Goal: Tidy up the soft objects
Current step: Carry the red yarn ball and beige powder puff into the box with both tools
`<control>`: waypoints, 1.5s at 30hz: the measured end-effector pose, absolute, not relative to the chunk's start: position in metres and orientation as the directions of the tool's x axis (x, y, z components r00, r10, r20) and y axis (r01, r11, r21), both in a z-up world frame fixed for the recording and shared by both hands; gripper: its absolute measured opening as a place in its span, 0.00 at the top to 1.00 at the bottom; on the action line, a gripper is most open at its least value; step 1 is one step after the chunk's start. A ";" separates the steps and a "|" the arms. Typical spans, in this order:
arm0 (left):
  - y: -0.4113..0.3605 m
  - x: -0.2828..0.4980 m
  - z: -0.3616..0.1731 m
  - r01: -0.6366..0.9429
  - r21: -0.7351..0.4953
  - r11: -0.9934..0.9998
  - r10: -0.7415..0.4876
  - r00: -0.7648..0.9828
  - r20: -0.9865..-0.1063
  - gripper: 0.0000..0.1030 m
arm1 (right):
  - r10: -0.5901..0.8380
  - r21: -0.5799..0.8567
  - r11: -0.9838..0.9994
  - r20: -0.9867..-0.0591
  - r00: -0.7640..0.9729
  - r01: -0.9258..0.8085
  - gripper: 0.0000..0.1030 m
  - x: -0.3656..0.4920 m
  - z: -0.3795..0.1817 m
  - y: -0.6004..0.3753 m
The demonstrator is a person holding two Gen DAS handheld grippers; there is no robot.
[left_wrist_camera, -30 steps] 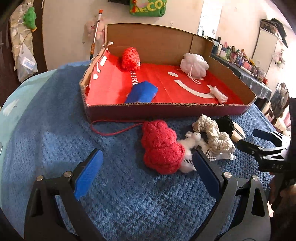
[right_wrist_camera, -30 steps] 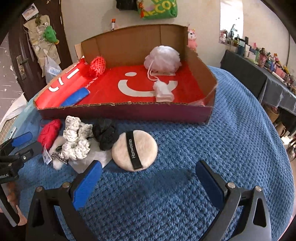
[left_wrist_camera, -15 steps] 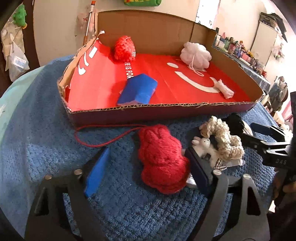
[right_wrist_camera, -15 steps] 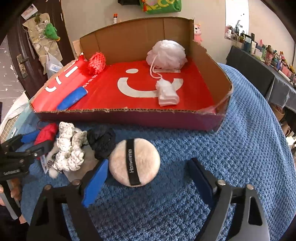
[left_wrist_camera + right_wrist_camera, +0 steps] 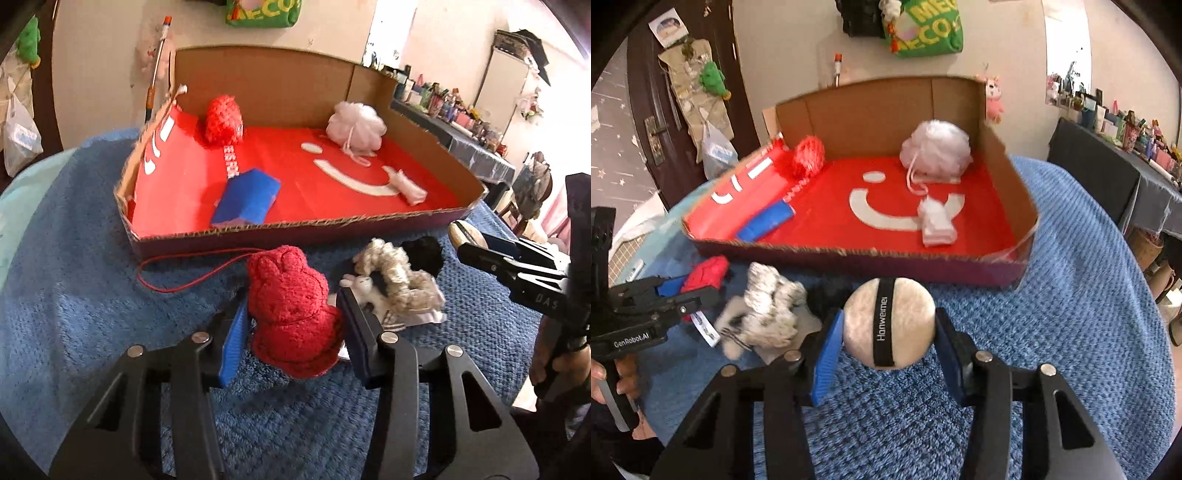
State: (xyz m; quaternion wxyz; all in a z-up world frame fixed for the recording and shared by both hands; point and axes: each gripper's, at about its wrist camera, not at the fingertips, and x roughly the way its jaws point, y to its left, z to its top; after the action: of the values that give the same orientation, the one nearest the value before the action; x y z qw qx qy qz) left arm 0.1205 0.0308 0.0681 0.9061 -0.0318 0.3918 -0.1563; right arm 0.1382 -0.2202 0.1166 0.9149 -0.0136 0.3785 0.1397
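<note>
Left wrist view shows our left gripper clenched on the red knitted yarn piece; our right gripper grips the round beige powder puff between its jaws. Both lie near the red-lined cardboard tray; next we lift them in.

you're working in a lived-in home room: a blue knitted blanket covers the surface, a dark wooden door stands behind, a pink plush toy hangs nearby, and a cluttered side table holds bottles.
</note>
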 end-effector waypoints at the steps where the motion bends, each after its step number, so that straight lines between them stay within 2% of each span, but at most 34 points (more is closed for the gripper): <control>1: 0.030 0.118 0.071 0.262 -0.174 0.949 -0.307 0.650 -0.695 0.56 | 0.247 0.080 0.960 -0.692 0.679 -0.267 0.50 0.137 0.119 -0.220; 20: 0.028 0.108 0.094 0.303 -0.168 0.938 -0.336 0.677 -0.654 0.56 | 0.259 0.074 0.956 -0.671 0.695 -0.284 0.50 0.128 0.131 -0.216; 33: 0.016 0.165 0.150 0.397 -0.145 0.906 -0.398 0.686 -0.609 0.56 | 0.303 0.046 0.936 -0.606 0.736 -0.348 0.49 0.179 0.184 -0.199; 38: 0.009 0.209 0.160 0.427 -0.126 0.895 -0.405 0.663 -0.630 0.56 | 0.285 0.037 0.939 -0.641 0.713 -0.343 0.49 0.226 0.184 -0.193; 42: 0.002 0.248 0.150 0.443 -0.143 0.885 -0.414 0.609 -0.677 0.56 | 0.252 0.013 0.943 -0.676 0.692 -0.331 0.49 0.256 0.177 -0.188; 45: -0.002 0.268 0.139 0.427 -0.119 0.896 -0.376 0.591 -0.713 0.56 | 0.229 -0.001 0.946 -0.707 0.669 -0.325 0.49 0.278 0.167 -0.184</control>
State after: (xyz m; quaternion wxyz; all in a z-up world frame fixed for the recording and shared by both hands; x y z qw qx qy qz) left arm 0.2680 -0.0022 0.1387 0.8914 0.0324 0.3919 -0.2253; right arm 0.2782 -0.1841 0.1674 0.9114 -0.0633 0.3771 0.1518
